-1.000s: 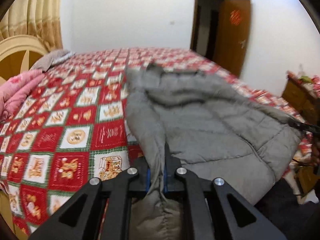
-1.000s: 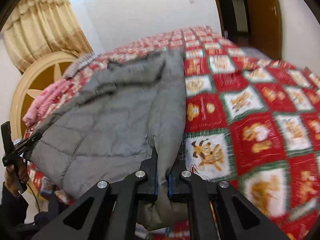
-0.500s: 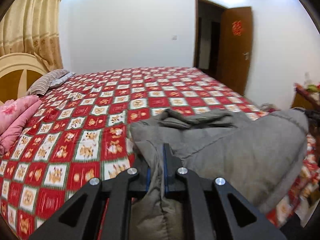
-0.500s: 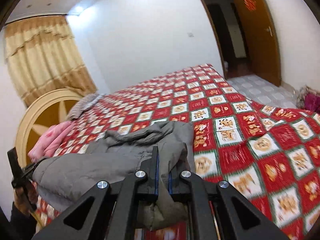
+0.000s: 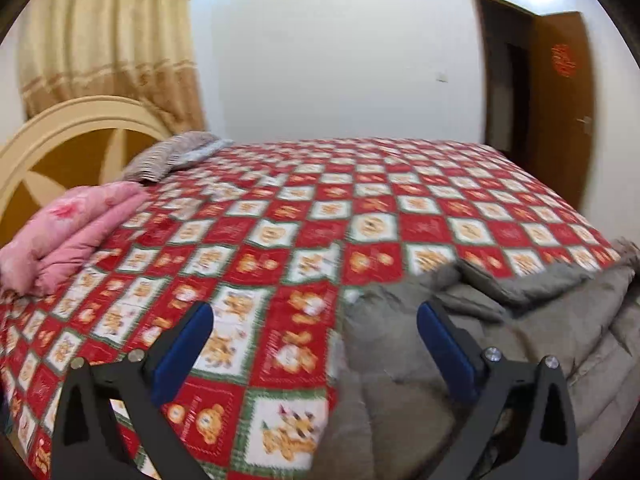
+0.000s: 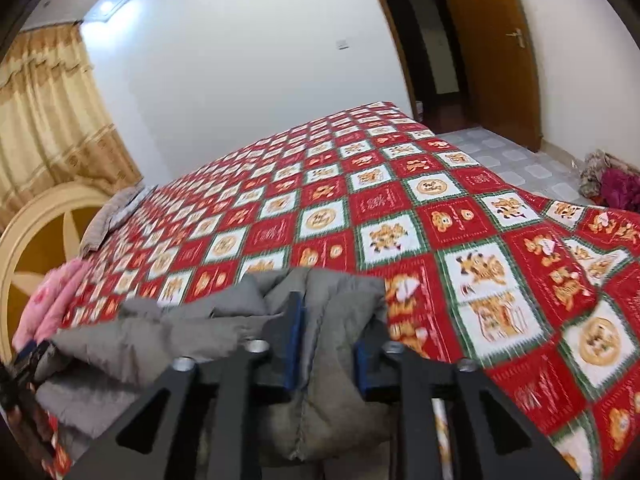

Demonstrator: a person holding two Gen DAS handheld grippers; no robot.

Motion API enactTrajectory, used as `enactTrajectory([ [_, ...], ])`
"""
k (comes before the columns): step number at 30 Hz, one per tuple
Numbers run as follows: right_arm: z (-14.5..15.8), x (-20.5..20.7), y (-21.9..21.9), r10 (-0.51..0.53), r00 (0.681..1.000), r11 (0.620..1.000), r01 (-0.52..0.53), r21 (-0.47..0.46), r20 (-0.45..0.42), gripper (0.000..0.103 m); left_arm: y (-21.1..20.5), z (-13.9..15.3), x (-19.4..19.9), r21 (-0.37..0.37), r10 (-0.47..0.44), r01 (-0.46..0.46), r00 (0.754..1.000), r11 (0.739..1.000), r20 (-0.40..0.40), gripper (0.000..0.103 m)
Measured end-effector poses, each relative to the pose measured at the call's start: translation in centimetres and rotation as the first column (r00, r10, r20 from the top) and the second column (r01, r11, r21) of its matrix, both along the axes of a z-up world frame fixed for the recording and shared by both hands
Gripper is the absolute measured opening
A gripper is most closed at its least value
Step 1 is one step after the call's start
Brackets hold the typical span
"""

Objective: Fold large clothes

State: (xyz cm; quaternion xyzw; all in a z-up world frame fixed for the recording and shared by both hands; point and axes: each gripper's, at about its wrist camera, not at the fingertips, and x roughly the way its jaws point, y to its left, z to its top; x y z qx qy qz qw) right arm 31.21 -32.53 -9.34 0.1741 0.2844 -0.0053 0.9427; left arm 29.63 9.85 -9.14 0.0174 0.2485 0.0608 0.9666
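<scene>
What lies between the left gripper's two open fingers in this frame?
In the left wrist view, the left gripper frames red patterned bedspread and the grey jacket edge near its right finger; nothing is clamped.

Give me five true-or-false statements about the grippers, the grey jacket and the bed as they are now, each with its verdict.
1. The left gripper is open with nothing between its fingers. True.
2. The grey jacket is spread flat across the middle of the bed. False: it lies bunched at the near edge of the red patterned bedspread.
3. Jacket fabric sits between the fingers of the right gripper. True.
4. The pink quilt lies on top of the jacket. False: it lies apart, near the headboard.
5. The door is white. False: it is brown wood.
</scene>
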Motion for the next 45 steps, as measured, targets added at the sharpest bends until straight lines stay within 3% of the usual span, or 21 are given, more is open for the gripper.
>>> enactTrajectory([
  [1,0.3,0.5,0.0,-0.027,0.999,1.000,0.028,-0.004,0.026,0.081,0.1,0.2,0.2,-0.011,0.013,-0.013,1.000,1.000,0.008,0.103],
  [2,0.7,0.7,-0.2,-0.043,0.997,0.999,0.042,0.005,0.057,0.091,0.4,0.8,0.4,-0.039,0.026,-0.025,0.999,0.999,0.022,0.103],
  [3,1.2,0.7,-0.4,-0.049,0.994,0.999,0.046,0.028,0.093,0.094,0.6,1.2,0.5,-0.049,0.037,-0.036,0.999,0.998,0.032,0.103],
  [7,2.8,0.0,0.3,-0.081,0.987,0.996,0.084,-0.016,0.141,0.094,0.9,3.3,0.2,-0.047,0.120,-0.115,0.986,0.992,0.119,0.103],
  [10,3.0,-1.4,3.7,0.010,0.985,0.993,0.011,-0.117,0.174,0.094,-0.1,4.0,-0.4,-0.017,0.158,-0.158,0.973,0.987,0.170,0.103],
  [12,2.5,-2.0,6.2,0.062,0.984,0.988,-0.037,-0.150,0.167,0.094,-2.1,3.7,-0.5,0.007,0.120,-0.123,0.980,0.992,0.158,0.103],
  [14,1.4,-1.5,8.8,0.129,0.986,0.982,-0.112,-0.152,0.104,0.094,-4.6,2.7,-0.4,0.037,0.062,-0.067,0.990,0.997,0.129,0.103],
  [18,-1.0,0.1,13.8,0.203,0.979,0.943,-0.193,-0.272,0.009,0.094,-10.5,-0.5,1.0,0.196,-0.030,0.016,0.997,0.980,0.066,0.103],
  [20,-2.2,1.1,15.0,0.200,0.980,0.925,-0.196,-0.326,-0.022,0.094,-12.3,-1.9,2.0,0.270,-0.029,0.011,0.998,0.963,0.061,0.103],
  [22,-3.6,2.6,15.5,0.188,0.979,0.911,-0.203,-0.358,-0.075,0.094,-13.0,-2.7,3.4,0.288,-0.028,0.017,0.999,0.958,0.033,0.103],
  [24,-4.7,3.5,15.1,0.157,0.982,0.921,-0.184,-0.343,-0.104,0.094,-13.4,-3.6,4.7,0.305,-0.017,0.012,1.000,0.952,0.011,0.103],
  [30,-6.6,4.7,14.2,0.126,0.982,0.937,-0.165,-0.308,-0.144,0.094,-13.6,-6.1,7.1,0.248,-0.019,0.040,0.996,0.968,-0.087,0.103],
  [39,-7.8,5.8,14.1,0.113,0.977,0.942,-0.164,-0.294,-0.182,0.094,-13.2,-7.9,8.6,0.165,-0.041,0.071,0.983,0.984,-0.180,0.103],
  [45,-8.2,6.3,14.2,0.105,0.974,0.942,-0.163,-0.295,-0.203,0.094,-13.2,-8.6,9.3,0.151,-0.046,0.080,0.975,0.985,-0.217,0.103],
])
